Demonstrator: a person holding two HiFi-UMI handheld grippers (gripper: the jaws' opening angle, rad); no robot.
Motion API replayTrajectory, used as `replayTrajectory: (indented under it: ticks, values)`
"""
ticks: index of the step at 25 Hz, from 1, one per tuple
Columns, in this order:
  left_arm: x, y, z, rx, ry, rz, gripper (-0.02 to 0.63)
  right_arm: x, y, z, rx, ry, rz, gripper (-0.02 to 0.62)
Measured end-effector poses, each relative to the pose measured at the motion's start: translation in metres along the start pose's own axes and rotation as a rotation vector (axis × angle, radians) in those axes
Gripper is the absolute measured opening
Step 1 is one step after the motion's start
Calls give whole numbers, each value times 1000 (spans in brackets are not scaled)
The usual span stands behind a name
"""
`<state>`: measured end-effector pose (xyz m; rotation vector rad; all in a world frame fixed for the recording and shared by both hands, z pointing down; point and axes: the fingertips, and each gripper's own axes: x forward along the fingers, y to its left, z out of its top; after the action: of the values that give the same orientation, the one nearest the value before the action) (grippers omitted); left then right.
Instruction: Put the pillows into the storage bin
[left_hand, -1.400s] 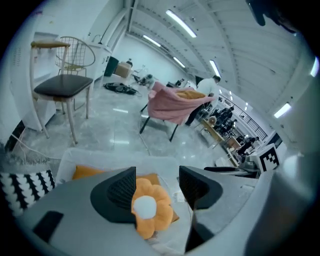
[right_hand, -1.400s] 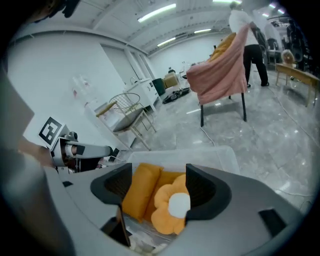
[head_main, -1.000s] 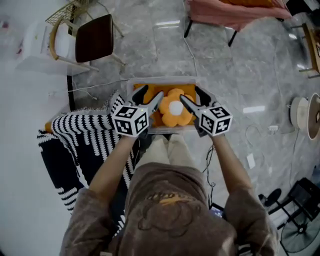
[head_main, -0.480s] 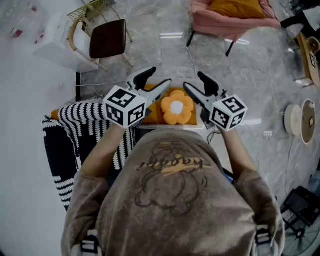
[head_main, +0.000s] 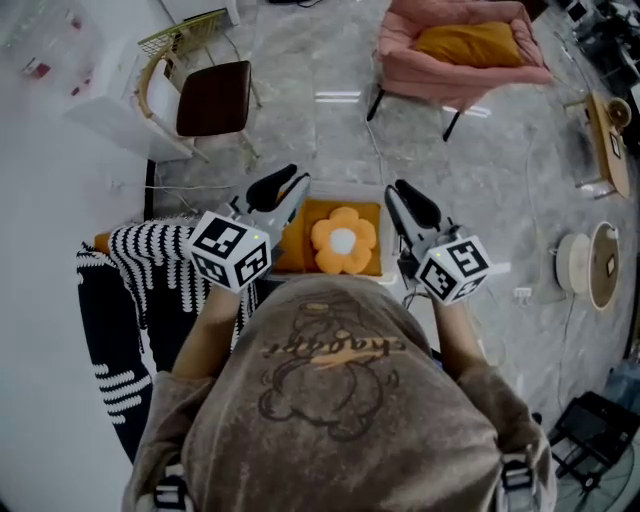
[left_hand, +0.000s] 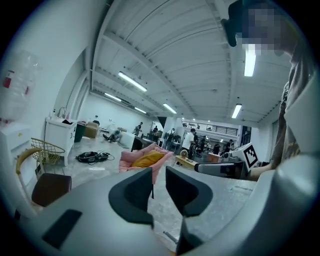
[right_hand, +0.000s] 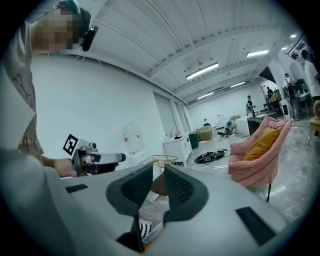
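Note:
A clear storage bin (head_main: 344, 188) stands on the floor in front of the person. It holds a flower-shaped orange pillow (head_main: 343, 241) lying on a plain orange pillow (head_main: 293, 252). My left gripper (head_main: 289, 183) hovers above the bin's left edge and my right gripper (head_main: 398, 192) above its right edge, both clear of the pillows. Both pairs of jaws have just been closing and stand with a narrow gap, nothing between them, as the left gripper (left_hand: 159, 174) and right gripper (right_hand: 159, 172) views show. Another orange pillow (head_main: 470, 42) lies on a pink armchair (head_main: 455, 62).
A black-and-white striped blanket (head_main: 140, 262) lies left of the bin. A brown-seated chair (head_main: 212, 94) and a white cabinet (head_main: 108, 105) stand at the far left. Cables run over the marble floor, and round stands (head_main: 590, 262) sit at the right.
Both grippers have lifted up out of the bin, leaving the flower pillow inside. Their jaws, wide apart before, now stand close together.

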<state>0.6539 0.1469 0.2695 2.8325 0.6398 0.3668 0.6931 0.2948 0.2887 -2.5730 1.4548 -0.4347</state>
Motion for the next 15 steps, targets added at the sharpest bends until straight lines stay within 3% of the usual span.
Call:
replayTrajectory:
  ticks: [2, 3, 9, 15]
  values:
    - [2, 0, 4, 6, -16, -2, 16, 2, 2, 2, 0, -18, -2, 28]
    - [3, -1, 5, 10, -26, -7, 5, 3, 4, 3, -1, -29, 2, 2]
    - [8, -2, -10, 76, -81, -15, 3, 12, 1, -16, -49, -62, -26, 2]
    - [4, 13, -38, 49, -100, 21, 3, 13, -17, -51, -31, -42, -82, 2]
